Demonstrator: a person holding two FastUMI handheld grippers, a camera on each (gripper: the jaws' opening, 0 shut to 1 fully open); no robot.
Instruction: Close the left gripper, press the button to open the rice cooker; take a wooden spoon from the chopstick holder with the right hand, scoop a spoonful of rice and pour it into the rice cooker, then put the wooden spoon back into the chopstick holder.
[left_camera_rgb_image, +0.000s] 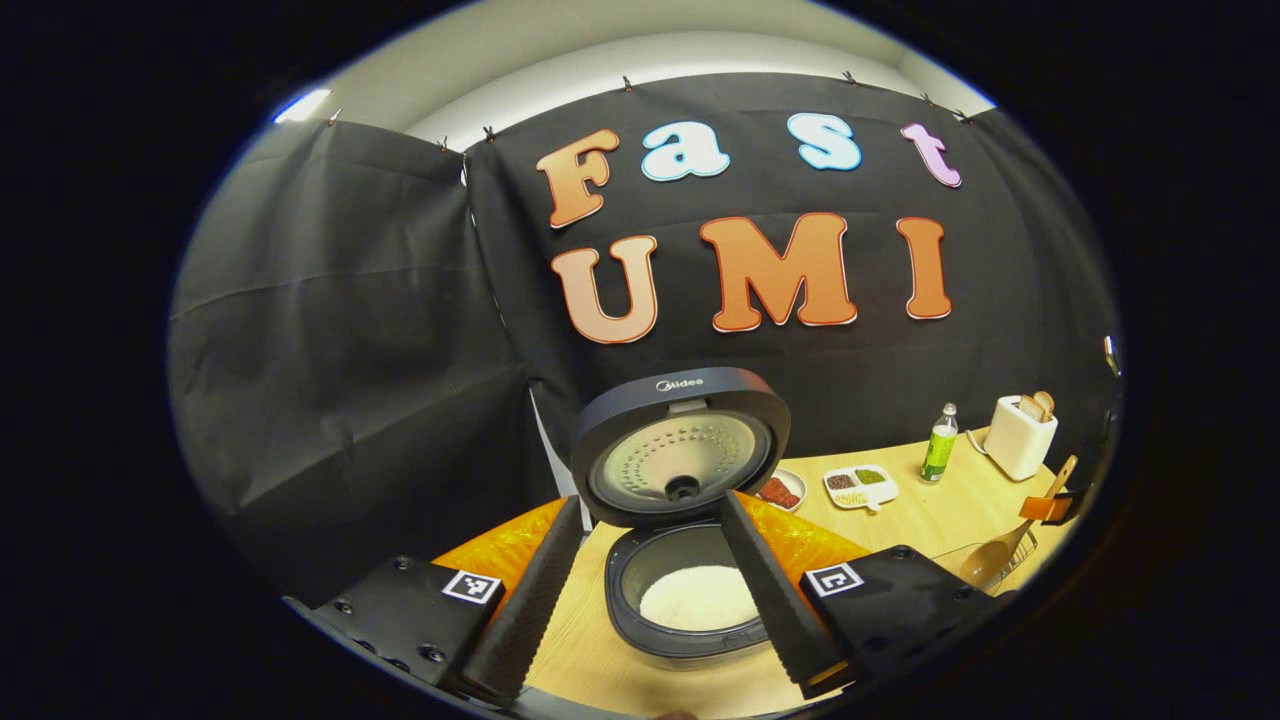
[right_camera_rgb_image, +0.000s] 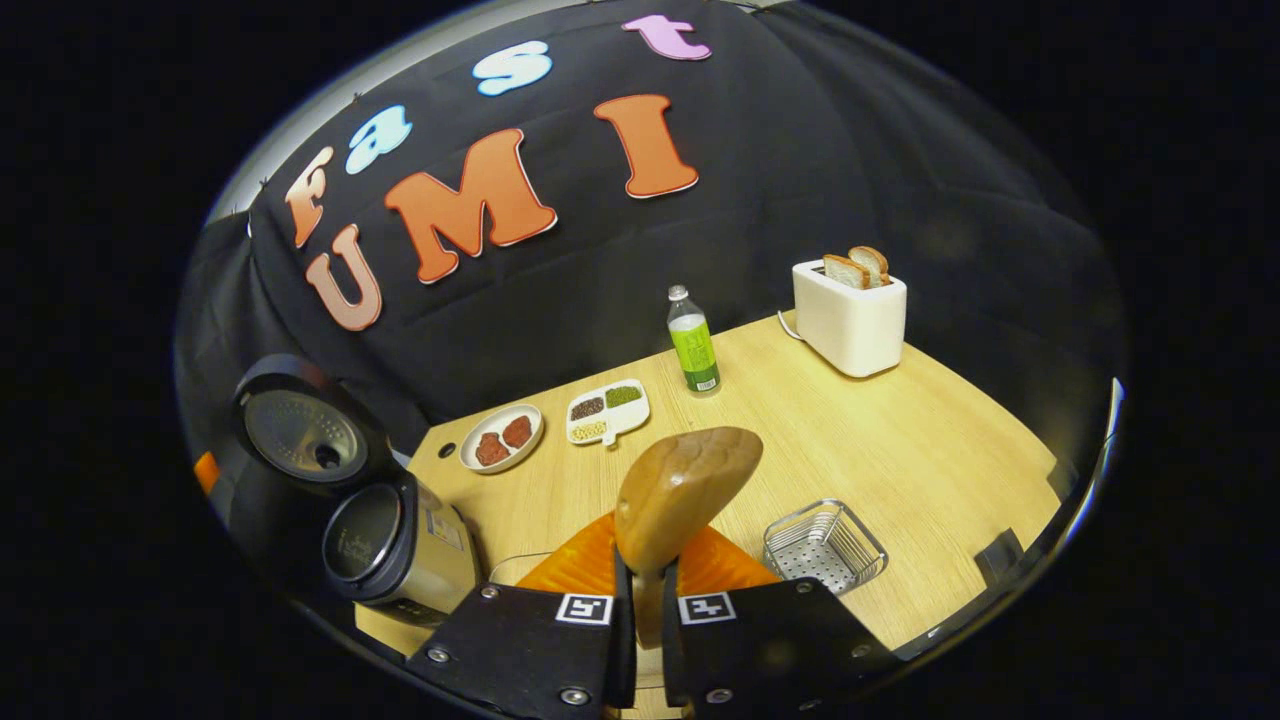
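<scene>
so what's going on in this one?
A person is working two handheld tools at a wooden table. The rice cooker is already open, lid up, with white rice in the pot. The left tool hovers open in front of it, holding nothing. The right tool is shut on the wooden spoon, bowl up above the table, beside the wire chopstick holder. Whether the spoon carries rice cannot be told.

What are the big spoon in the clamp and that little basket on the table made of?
The spoon looks like wood, smooth and slightly glossy: warm brown with faint grain and a soft highlight on the bowl. The basket seems to be metal wire, probably steel: thin silvery bars with a perforated, shiny floor. It stands on a table with a pale wood-grain surface, possibly laminate.
</scene>
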